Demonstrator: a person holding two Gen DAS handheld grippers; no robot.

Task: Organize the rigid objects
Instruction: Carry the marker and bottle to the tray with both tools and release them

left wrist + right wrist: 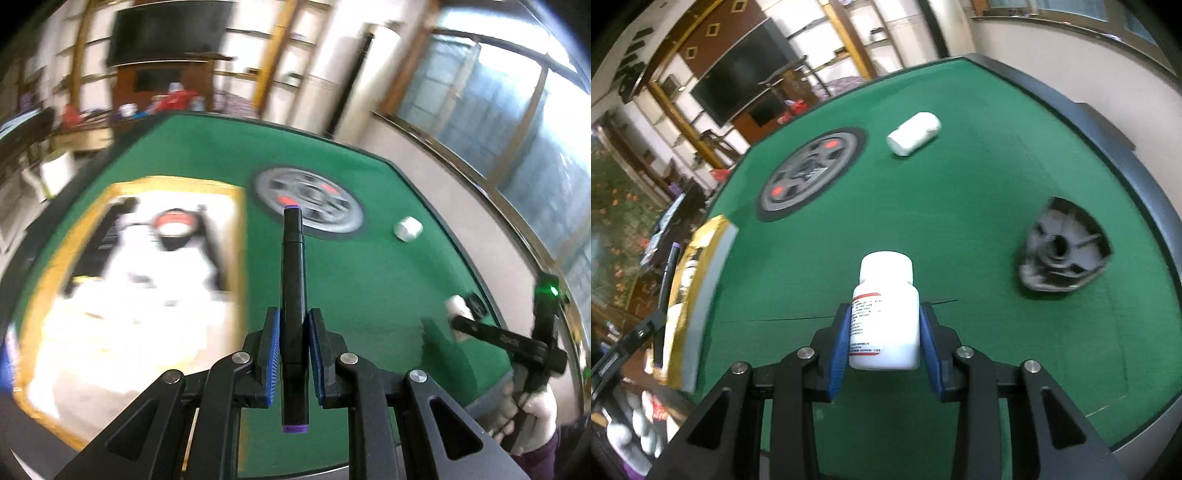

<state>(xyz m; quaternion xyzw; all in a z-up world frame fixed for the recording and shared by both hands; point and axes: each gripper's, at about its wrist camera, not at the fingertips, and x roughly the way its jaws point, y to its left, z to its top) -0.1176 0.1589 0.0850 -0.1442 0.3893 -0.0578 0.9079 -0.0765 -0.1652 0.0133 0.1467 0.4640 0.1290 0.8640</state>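
My left gripper is shut on a black marker with purple ends, which points forward over the green table. My right gripper has its blue pads against the sides of a white pill bottle with a red-striped label, cap facing away. The left wrist view shows that bottle in the right gripper at the far right, with a hand on the handle. A second white bottle lies on its side farther back on the felt. A grey plastic part rests to the right.
A gold-rimmed tray with blurred black and white items sits on the left of the table. A round wheel-patterned disc lies flat near the middle. The table's dark raised edge curves along the right side, with a wall and windows beyond.
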